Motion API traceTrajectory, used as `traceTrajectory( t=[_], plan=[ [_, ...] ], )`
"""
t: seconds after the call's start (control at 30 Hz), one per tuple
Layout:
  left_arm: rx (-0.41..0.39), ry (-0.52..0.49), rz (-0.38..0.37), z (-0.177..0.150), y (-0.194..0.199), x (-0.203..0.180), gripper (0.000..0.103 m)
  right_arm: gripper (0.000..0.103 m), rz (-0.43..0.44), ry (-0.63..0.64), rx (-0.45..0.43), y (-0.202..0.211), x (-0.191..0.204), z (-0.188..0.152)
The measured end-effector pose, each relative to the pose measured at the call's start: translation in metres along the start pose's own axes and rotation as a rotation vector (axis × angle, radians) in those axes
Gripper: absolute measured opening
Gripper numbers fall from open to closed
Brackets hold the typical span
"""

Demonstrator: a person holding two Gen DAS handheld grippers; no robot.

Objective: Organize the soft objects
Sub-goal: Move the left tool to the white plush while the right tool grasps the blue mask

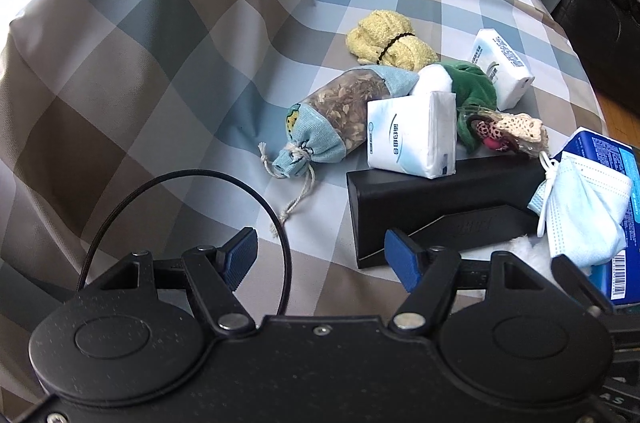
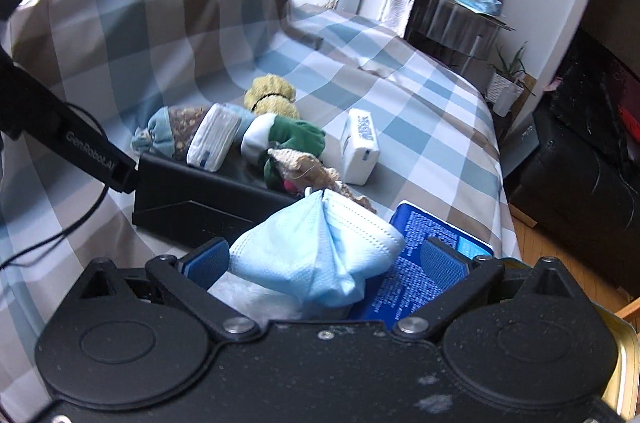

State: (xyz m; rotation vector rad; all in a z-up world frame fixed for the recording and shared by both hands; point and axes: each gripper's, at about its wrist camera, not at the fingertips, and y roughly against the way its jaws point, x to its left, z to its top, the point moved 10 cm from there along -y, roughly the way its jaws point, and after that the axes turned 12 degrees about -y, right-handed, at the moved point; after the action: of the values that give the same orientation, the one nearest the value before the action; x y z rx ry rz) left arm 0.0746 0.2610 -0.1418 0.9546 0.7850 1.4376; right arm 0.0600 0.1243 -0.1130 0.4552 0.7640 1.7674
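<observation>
Left wrist view: two tissue packs (image 1: 412, 135) (image 1: 502, 67), one face mask (image 1: 584, 207), both grippers (image 1: 320, 255) (image 2: 326, 259) open, empty.

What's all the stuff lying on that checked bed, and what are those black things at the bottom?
Tissue packs: two, white; one leaning on the black box, one further back.
Sachet bag: one, light blue with a clear middle; beside the nearer pack.
Yellow towel bundle: one; behind the sachet.
Green cloth: one; between the packs.
Crochet piece: one, beige; by the green cloth.
Black box: one; near edge.
Face mask: one, pale blue; on the blue box.
Left gripper: black, blue pads, open.
Right gripper: open around the mask.
</observation>
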Motion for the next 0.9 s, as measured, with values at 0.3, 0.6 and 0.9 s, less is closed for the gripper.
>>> traceTrajectory(
  t=[0.3, 0.6, 0.9],
  plan=[
    [0.004, -0.005, -0.002, -0.001, -0.001, -0.002, 0.066, 0.083, 0.001, 0.061, 0.042, -0.022, 0.007, -0.011],
    [-0.002, -0.014, 0.003, -0.001, 0.003, -0.004, 0.066, 0.050, 0.060, -0.037, 0.050, -0.005, 0.003, -0.007],
    [-0.028, -0.064, -0.034, 0.003, 0.012, -0.027, 0.066, 0.050, 0.024, -0.187, -0.044, 0.038, -0.045, 0.025]
  ],
)
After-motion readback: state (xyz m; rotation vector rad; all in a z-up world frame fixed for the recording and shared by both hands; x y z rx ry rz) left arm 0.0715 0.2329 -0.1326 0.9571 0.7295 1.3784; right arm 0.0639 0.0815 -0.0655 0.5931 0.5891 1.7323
